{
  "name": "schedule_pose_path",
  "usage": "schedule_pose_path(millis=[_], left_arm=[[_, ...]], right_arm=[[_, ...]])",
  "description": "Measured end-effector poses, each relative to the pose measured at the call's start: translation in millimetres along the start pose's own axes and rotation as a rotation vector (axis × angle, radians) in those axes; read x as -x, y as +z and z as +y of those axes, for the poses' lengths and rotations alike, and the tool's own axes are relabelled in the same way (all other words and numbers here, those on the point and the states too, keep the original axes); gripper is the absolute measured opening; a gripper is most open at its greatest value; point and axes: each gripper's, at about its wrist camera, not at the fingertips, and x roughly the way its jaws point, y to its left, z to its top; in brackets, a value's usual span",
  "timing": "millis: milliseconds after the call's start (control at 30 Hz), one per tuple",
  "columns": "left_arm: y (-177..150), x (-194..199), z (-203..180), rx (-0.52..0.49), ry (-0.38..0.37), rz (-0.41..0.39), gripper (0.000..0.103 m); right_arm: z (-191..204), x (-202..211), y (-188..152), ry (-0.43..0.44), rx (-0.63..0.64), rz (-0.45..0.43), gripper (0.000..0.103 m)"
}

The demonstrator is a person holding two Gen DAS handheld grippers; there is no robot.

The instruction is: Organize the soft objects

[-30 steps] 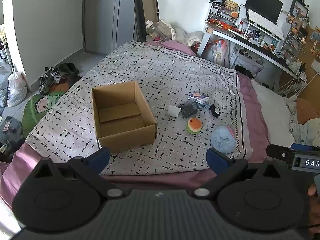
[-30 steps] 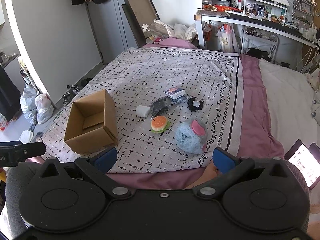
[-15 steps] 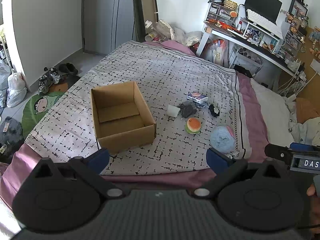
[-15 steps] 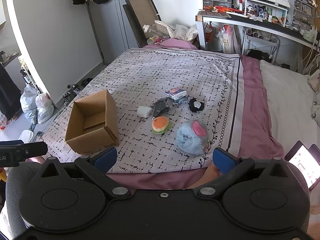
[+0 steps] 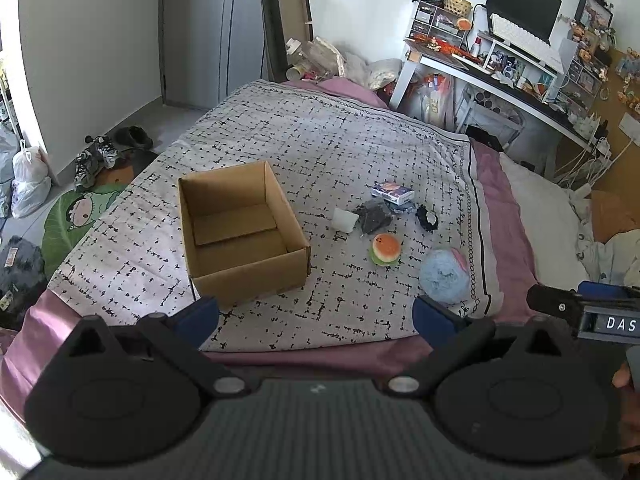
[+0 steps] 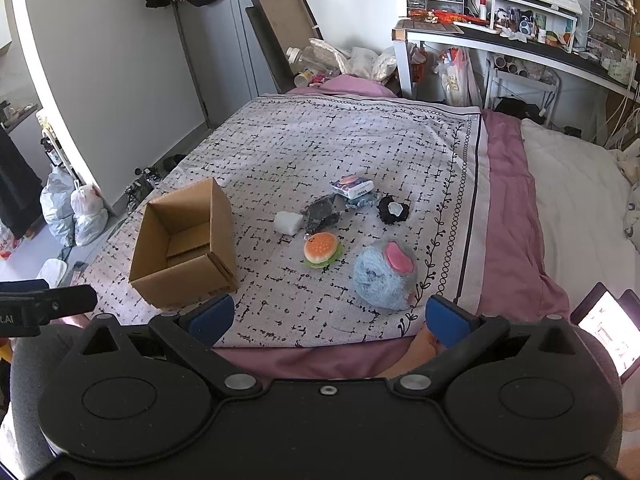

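I'm looking across the bed (image 5: pixel 304 148), its black-and-white patterned blanket (image 6: pixel 320 148) spread over a mauve sheet. At twelve o'clock stands a closed grey door (image 6: pixel 224 32); toward two o'clock a cluttered desk (image 5: pixel 500 80) carries a dark monitor (image 5: pixel 520 4) and a white keyboard. At nine o'clock, on the floor, shoes (image 5: pixel 96 156) and white bags, partly cut off by the lens edge.

On the blanket, the open cardboard box (image 5: pixel 240 232) sits at ten o'clock from my left gripper (image 5: pixel 316 316), empty as far as I can see inside. At one o'clock lies the fluffy blue plush (image 5: pixel 444 276) with a pink patch, near the blanket's border. Beyond it, the burger-shaped squishy (image 5: pixel 385 249), then a white soft block (image 5: pixel 345 220), a dark crumpled item (image 5: pixel 374 216) I can't identify, a small printed packet (image 5: pixel 392 192), and a black-and-white piece (image 5: pixel 427 216) too small to read.

Left gripper: fingers spread wide, holding nothing. Right gripper (image 6: pixel 326 320): likewise spread wide and empty, with the blue plush just past its right finger (image 6: pixel 448 320). A lit screen (image 6: pixel 608 328) is clipped at four o'clock.
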Motion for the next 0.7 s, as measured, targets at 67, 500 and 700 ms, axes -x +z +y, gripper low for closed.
schedule_pose_path(millis=[67,500,700], left_arm=[[1,-2,1,0.001,-0.001,0.006,0.102],[10,-23,-3,0.01,-0.013,0.033,0.102],[12,-37,-10,0.021,-0.024,0.032,0.102]], right_arm=[[-1,-1,1,0.002,-0.001,0.003,0.103],[-14,-22,4,-0.002,-0.025,0.031,0.103],[-31,-35,9,0.005,-0.074,0.039,0.103]])
